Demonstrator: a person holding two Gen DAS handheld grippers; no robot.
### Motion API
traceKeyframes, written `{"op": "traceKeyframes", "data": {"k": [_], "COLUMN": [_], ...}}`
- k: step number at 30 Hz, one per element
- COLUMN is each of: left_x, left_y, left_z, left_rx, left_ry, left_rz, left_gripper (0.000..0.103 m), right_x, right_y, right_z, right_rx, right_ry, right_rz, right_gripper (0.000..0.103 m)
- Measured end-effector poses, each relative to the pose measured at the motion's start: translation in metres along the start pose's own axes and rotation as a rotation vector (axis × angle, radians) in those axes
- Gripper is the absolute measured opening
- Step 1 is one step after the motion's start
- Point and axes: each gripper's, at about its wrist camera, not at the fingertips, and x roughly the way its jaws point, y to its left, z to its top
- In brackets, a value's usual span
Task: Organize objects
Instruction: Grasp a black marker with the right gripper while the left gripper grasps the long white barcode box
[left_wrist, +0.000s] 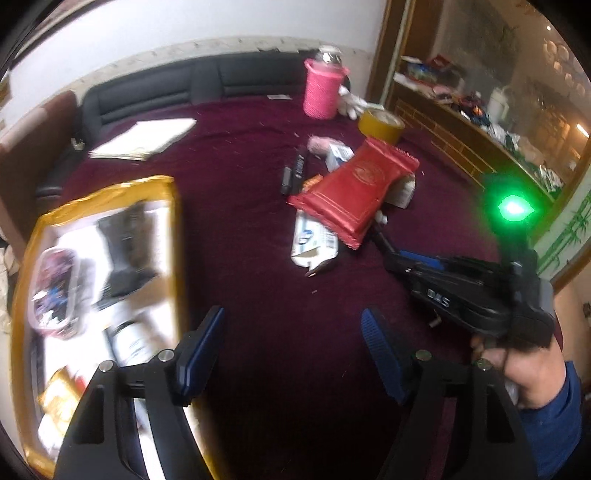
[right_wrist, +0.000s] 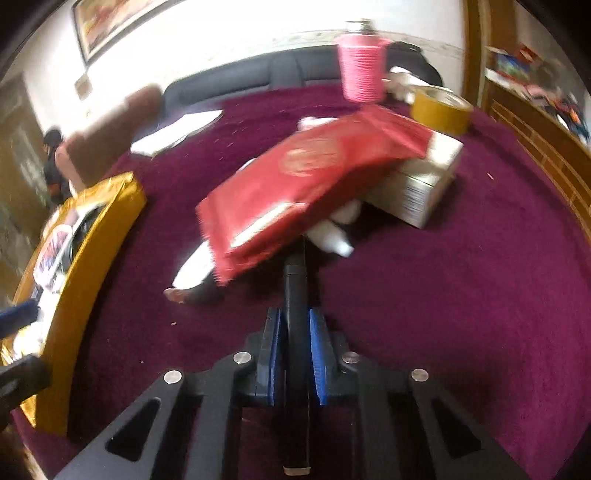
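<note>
right gripper (right_wrist: 293, 365) pinches black pen (right_wrist: 294, 280) | left gripper (left_wrist: 295, 354) spread, empty | we see gold box (left_wrist: 173, 206) at its left part-filled | red packet (right_wrist: 295, 181) ahead, unsorted

**Much of the clutter stays unreadable**

The red packet (right_wrist: 306, 184) lies over a white pouch (right_wrist: 192, 269) and a pale box (right_wrist: 417, 192), hiding most of each. The dark stick (right_wrist: 295, 295) in the right gripper (right_wrist: 295, 350) runs under the packet, its far end covered. The gold-rimmed tray (left_wrist: 173, 221) smears with blur and is cut by the picture's edge, so its contents cannot be told. Shelf clutter (left_wrist: 472, 107) is too small to name.
</note>
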Motion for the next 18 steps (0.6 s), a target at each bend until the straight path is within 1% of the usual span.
{"op": "traceKeyframes", "data": {"k": [2,3,5,7,9,11,13,15,16,17,18], "left_x": [0.015,0.024,0.042,0.057,0.071,0.082,0.093,0.106,0.111,0.117,0.118], "left_y": [-0.007,-0.011,-0.014,-0.014,-0.014,-0.019,-0.023,-0.025,-0.024,-0.023,-0.022], "left_z": [0.009,0.016,0.026,0.033,0.039,0.045,0.054,0.062,0.064,0.065,0.065], "left_rx": [0.011,0.028,0.036,0.029,0.024,0.043,0.055,0.055,0.053,0.050,0.044], "left_ry": [0.029,0.036,0.063,0.092,0.117,0.126,0.126,0.145,0.145,0.150,0.139], "left_rz": [0.009,0.020,0.065,0.060,0.075,0.085,0.113,0.112,0.112,0.121,0.129], "left_gripper": [0.074,0.074,0.074,0.074,0.074,0.074,0.074,0.074,0.071,0.063,0.055], "right_x": [0.000,-0.001,-0.001,-0.002,-0.003,-0.003,-0.003,-0.003,-0.003,-0.003,-0.003], "right_y": [-0.011,-0.014,-0.015,-0.014,-0.016,-0.018,-0.019,-0.018,-0.018,-0.018,-0.018], "right_z": [-0.003,-0.004,-0.003,-0.003,-0.003,-0.002,-0.003,-0.003,-0.004,-0.004,-0.004], "right_rx": [0.027,0.037,0.042,0.032,0.040,0.044,0.050,0.047,0.045,0.043,0.042], "right_ry": [-0.011,-0.020,-0.022,-0.029,-0.032,-0.034,-0.035,-0.037,-0.039,-0.040,-0.041], "right_rz": [0.011,0.031,0.043,0.043,0.057,0.067,0.075,0.074,0.072,0.070,0.070], "right_gripper": [0.016,0.016,0.016,0.016,0.016,0.016,0.016,0.016,0.016,0.016,0.016]}}
